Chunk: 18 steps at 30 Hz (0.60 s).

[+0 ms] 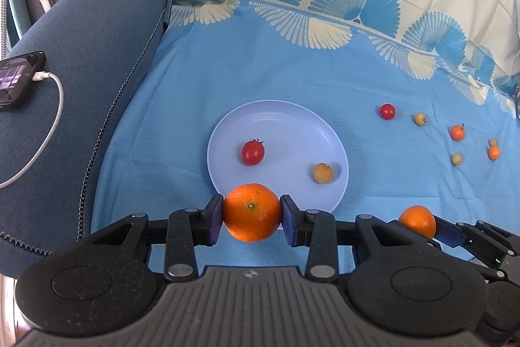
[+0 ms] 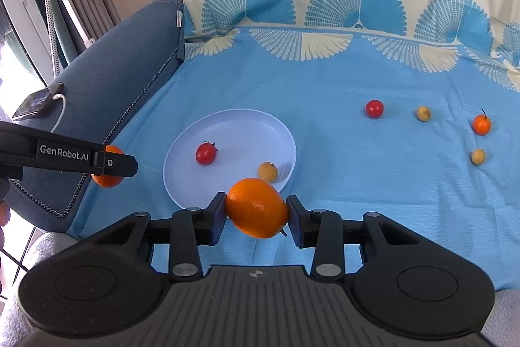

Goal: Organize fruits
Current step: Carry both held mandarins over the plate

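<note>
My left hand-held gripper (image 1: pixel 252 214) clamps one orange (image 1: pixel 252 212) and my right hand-held gripper (image 2: pixel 256 212) another orange (image 2: pixel 256 207), both raised near the plate (image 2: pixel 234 122)'s front rim; delivery step, next requires lowering and releasing clear of the tomato (image 2: pixel 205 153).

Left gripper (image 1: pixel 252 217): matt black speckled plastic, blue pads, dull metal pivot pins, ribbed grey base. Right gripper (image 2: pixel 256 213): same finish. Round orange citrus fruit with dimpled peel (image 1: pixel 252 212), slightly glossy. Pale lilac round plastic plate (image 1: pixel 286 126), smooth, soft sheen. Small red cherry tomato (image 1: pixel 253 152), glossy, smooth skin. Small yellow-brown round fruit (image 1: pixel 323 173), matt, rough. Light blue woven cloth with fan print (image 1: pixel 260 70), matt, creased. Dark blue upholstered sofa arm (image 1: pixel 97 38), coarse matt fabric. Black phone (image 1: pixel 19 78), glossy glass screen.
</note>
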{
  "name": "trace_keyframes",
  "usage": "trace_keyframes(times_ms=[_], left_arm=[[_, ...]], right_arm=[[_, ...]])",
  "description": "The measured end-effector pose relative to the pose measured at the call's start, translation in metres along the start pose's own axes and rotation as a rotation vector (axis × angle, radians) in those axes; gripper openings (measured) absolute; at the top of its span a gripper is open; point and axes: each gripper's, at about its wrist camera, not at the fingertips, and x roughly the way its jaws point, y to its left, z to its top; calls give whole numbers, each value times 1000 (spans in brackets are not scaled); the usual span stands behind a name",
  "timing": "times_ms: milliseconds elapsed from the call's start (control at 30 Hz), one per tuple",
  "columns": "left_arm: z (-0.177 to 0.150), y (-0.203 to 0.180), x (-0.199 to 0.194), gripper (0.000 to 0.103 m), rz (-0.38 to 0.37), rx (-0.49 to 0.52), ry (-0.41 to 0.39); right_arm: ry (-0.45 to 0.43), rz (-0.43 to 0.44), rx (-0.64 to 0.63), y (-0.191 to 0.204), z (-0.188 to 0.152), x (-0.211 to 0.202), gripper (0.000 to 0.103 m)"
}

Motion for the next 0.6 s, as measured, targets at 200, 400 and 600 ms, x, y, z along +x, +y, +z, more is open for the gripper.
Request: trace_keyframes(times_ms=[200,400,600], left_arm=[[10,4,21,41,3,-3,23],[20,9,46,41,12,-7,46],[28,11,73,41,23,-7,76]], right_arm=[[14,-5,-26,3,5,21,41],[25,5,-53,5,12,45,41],[39,23,-71,3,20,72,41]])
